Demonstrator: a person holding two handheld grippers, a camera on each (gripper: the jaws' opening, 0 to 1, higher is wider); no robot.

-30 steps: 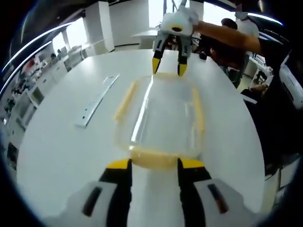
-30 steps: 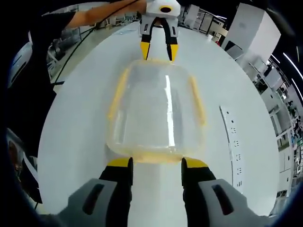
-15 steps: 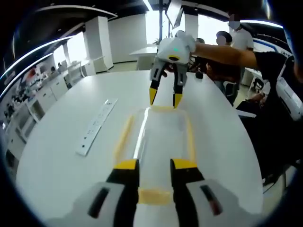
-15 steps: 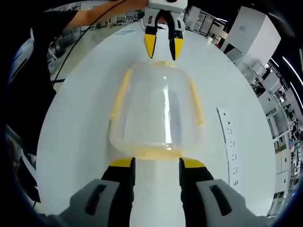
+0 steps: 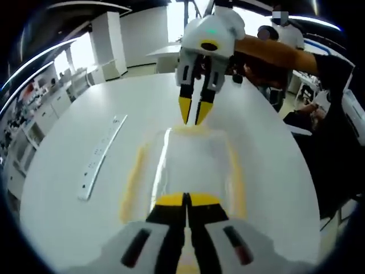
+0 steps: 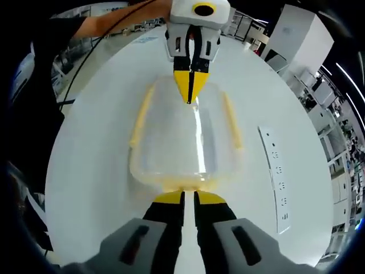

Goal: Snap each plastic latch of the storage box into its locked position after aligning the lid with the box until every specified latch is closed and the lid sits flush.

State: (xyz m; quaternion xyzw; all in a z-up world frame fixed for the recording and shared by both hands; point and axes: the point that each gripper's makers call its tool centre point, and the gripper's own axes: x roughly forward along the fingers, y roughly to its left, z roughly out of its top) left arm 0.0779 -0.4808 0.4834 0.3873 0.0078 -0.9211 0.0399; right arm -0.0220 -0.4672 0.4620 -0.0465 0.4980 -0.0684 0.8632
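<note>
The near end latch of the storage box (image 5: 182, 171) is covered by the left gripper (image 5: 186, 201), whose jaws meet over it. Whether any latch is fully snapped down cannot be told through the blurred clear lid (image 6: 185, 134). The sockets of the power strip (image 6: 275, 180) are too small to be made out.

The storage box (image 6: 185, 140) was see-through plastic with pale yellow latches (image 6: 141, 117) along its sides. Table (image 6: 97, 148) was plain white, and so was the power strip (image 6: 275, 177) on it. Both grippers, left (image 5: 187, 201) and right (image 6: 189, 200), had yellow tips on black jaws with light grey bodies.
</note>
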